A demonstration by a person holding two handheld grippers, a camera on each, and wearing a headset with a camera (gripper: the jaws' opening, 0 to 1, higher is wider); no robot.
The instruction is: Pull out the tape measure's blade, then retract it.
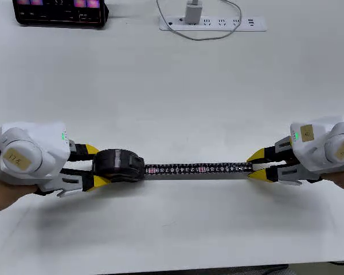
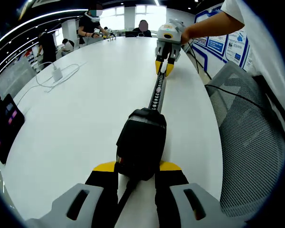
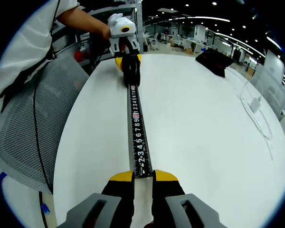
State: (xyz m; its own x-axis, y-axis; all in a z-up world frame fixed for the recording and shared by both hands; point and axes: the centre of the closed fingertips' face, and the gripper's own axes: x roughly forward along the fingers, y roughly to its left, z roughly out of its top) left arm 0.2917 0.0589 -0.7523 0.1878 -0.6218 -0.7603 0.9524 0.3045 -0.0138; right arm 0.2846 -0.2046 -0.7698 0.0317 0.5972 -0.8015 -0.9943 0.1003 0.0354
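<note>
The tape measure lies on the white tabletop (image 1: 172,103), partly drawn. Its black case (image 1: 118,165) is clamped by the left hand-held gripper (image 1: 96,165), with 1 jaw on each side. From the case's mouth the blade (image 1: 198,169) runs straight out, on or just over the tabletop; I cannot tell which. It ends at the right hand-held gripper (image 1: 254,165), well apart from the case, whose jaws are pinched on the blade's far end.

By the look of it, the case is dense and hard with a rubbery shell that should grip well, so its 2 broad sides are the place to hold it. The blade is probably thin, springy steel: stiff along its length, apt to kink if twisted, and slick between pads. The tip is the surest hold. A spring likely pulls the blade toward the case, so easing it home should avoid a snap.

The head view gives the whole span, and a power strip (image 1: 212,23) far beyond the case. The right gripper view shows the blade's numerals sharply, where the head view blurs them. The left gripper view shows the case's rear and a mesh chair (image 2: 242,142) off to the case's side, past the tabletop's edge.
</note>
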